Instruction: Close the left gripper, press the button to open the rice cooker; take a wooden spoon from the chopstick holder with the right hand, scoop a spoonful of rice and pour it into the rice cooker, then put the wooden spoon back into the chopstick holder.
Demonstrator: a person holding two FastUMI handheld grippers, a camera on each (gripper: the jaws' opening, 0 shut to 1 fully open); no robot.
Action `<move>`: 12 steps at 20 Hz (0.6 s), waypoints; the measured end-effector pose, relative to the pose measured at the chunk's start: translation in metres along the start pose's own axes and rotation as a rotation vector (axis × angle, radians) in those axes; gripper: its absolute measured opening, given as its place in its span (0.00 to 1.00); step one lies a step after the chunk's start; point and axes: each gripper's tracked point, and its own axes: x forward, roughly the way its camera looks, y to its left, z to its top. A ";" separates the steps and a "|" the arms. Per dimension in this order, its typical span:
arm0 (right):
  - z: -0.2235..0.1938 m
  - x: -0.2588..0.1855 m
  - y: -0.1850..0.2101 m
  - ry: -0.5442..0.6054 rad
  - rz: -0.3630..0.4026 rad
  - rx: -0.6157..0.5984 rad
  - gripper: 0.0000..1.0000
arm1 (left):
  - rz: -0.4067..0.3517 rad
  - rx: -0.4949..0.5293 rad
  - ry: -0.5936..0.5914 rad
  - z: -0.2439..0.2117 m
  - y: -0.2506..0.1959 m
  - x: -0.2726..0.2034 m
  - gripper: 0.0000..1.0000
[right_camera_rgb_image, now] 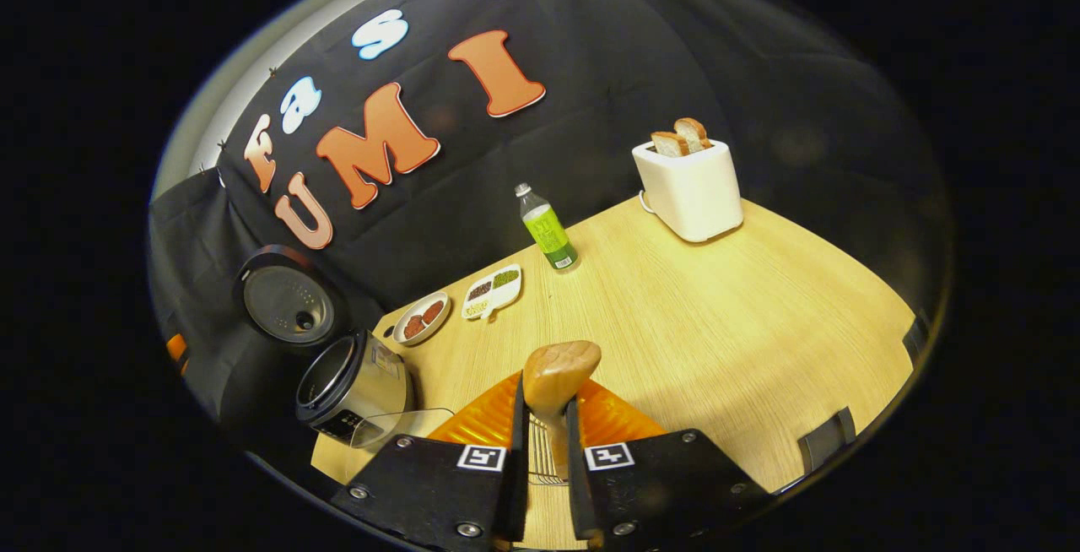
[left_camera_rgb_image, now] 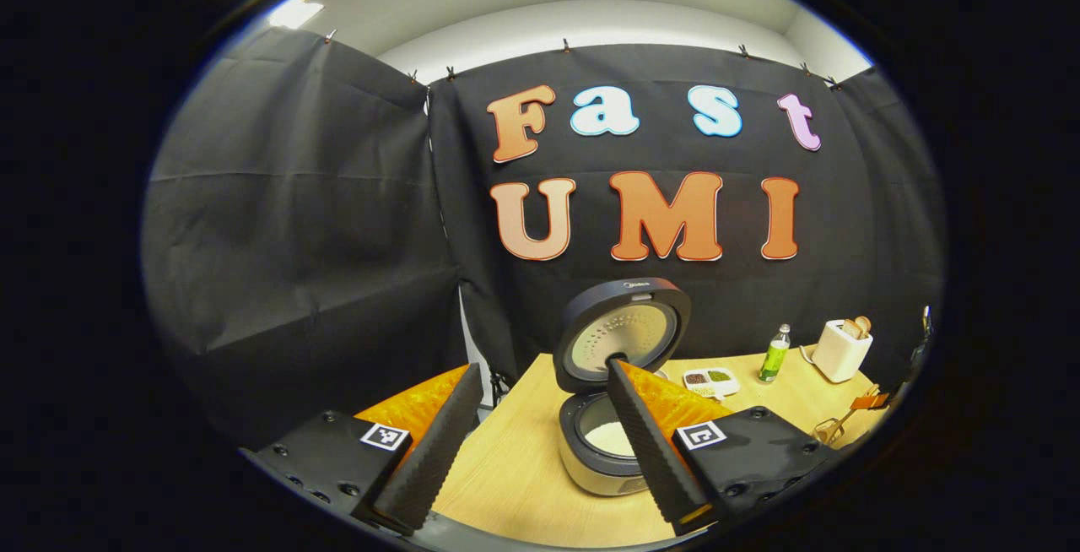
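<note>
The rice cooker [left_camera_rgb_image: 603,451] stands open on the wooden table, lid [left_camera_rgb_image: 624,337] raised, with white rice in its pot. My left gripper [left_camera_rgb_image: 544,366] hangs open above the table in front of the cooker, its right finger [left_camera_rgb_image: 650,442] overlapping the pot and holding nothing. In the right gripper view, my right gripper [right_camera_rgb_image: 544,404] is shut on the handle of the wooden spoon [right_camera_rgb_image: 558,370], whose bowl points up. Wires of the chopstick holder [right_camera_rgb_image: 540,455] show between the fingers below the spoon. The cooker [right_camera_rgb_image: 350,387] sits to the left with its lid [right_camera_rgb_image: 287,303] up.
A clear container [right_camera_rgb_image: 409,425] stands beside the cooker. Behind are a small plate [right_camera_rgb_image: 422,318], a white divided dish [right_camera_rgb_image: 494,290], a green bottle [right_camera_rgb_image: 547,235] and a white toaster [right_camera_rgb_image: 690,185] with bread. The black cloth wall closes off the table's back edge.
</note>
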 end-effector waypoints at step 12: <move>0.131 -0.095 -0.011 -0.145 -0.154 -0.151 0.95 | -0.073 -0.040 0.006 0.010 -0.063 0.000 1.00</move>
